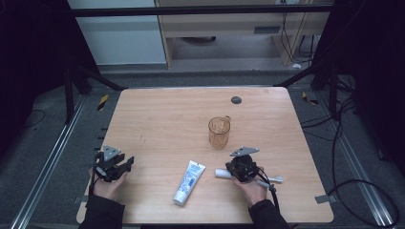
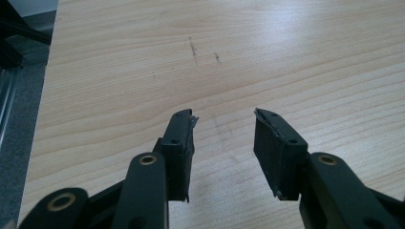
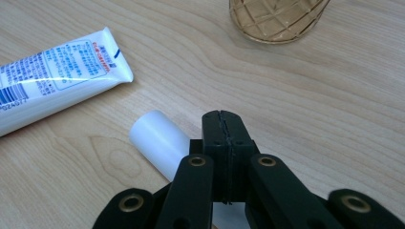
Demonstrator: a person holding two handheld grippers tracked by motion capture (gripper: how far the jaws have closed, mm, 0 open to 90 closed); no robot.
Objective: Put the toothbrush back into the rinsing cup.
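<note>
Lying beside tube (image 3: 57, 71): perhaps toothbrush (image 3: 160, 140).

Both grippers black: left gripper (image 1: 125, 165), right gripper (image 1: 237, 168). Each carries a grey three-cornered plate (image 1: 112, 152) on top. Linkage arms show brass-ringed pivot holes (image 2: 148, 159); pads ribbed, small screws (image 3: 216, 142) at the jaw blocks. Dark sleeves (image 1: 101, 212). Black cable (image 1: 273, 194) trails from the right gripper.

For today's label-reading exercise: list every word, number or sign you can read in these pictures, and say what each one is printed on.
White squeeze tube with blue print: text blocks and a barcode, too small and blurred to read.
Amber cut-glass mug: no text.
White cylinder beside the right gripper: no text.
Nothing can be read.
</note>
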